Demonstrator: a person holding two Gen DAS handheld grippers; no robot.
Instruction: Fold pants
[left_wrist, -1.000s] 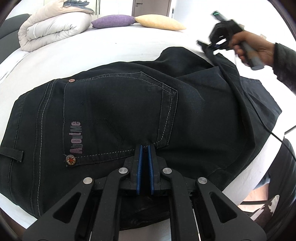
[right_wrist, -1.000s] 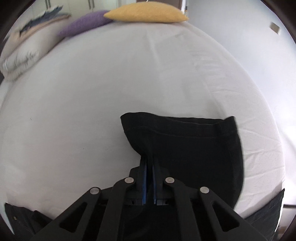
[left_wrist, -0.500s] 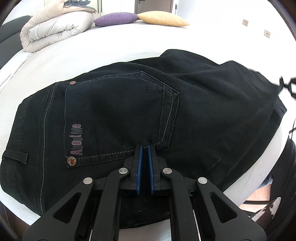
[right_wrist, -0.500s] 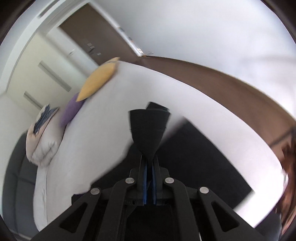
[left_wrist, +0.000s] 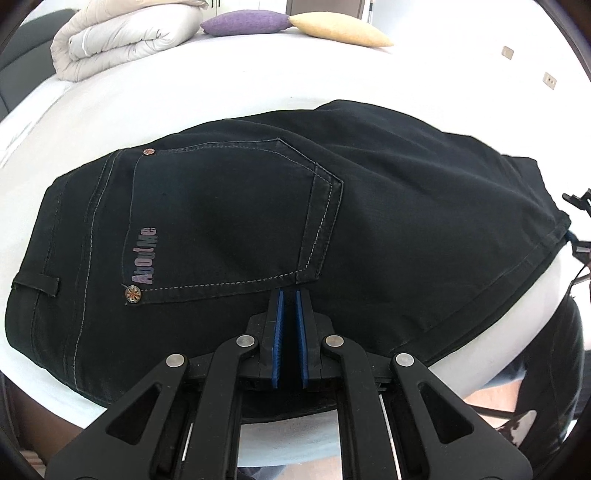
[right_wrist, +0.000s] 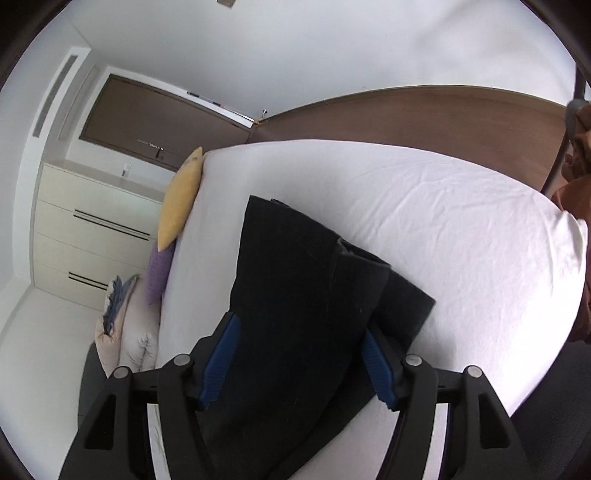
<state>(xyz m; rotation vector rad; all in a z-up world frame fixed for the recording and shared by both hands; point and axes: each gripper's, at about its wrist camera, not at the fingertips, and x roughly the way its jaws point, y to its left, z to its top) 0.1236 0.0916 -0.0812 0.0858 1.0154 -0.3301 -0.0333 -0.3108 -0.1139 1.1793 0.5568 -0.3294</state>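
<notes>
Left gripper (left_wrist: 290, 295) clamps folded pants (left_wrist: 229, 221); right gripper (right_wrist: 301, 354) jaws spread.

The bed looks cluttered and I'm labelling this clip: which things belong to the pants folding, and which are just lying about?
In use:
black pants
left hand-held gripper, closed
right hand-held gripper, open

Lying about:
folded duvet
purple pillow
yellow pillow

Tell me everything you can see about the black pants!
The black pants look like dark denim with pale stitching. They lie on the white bed, back side up, showing a back pocket with "AboutMe" lettering, two metal rivets and a belt loop. The legs are folded over the top part. The left gripper pinches the cloth below the pocket, jaws nearly closed. The right gripper has open jaws around the folded leg end.
</notes>
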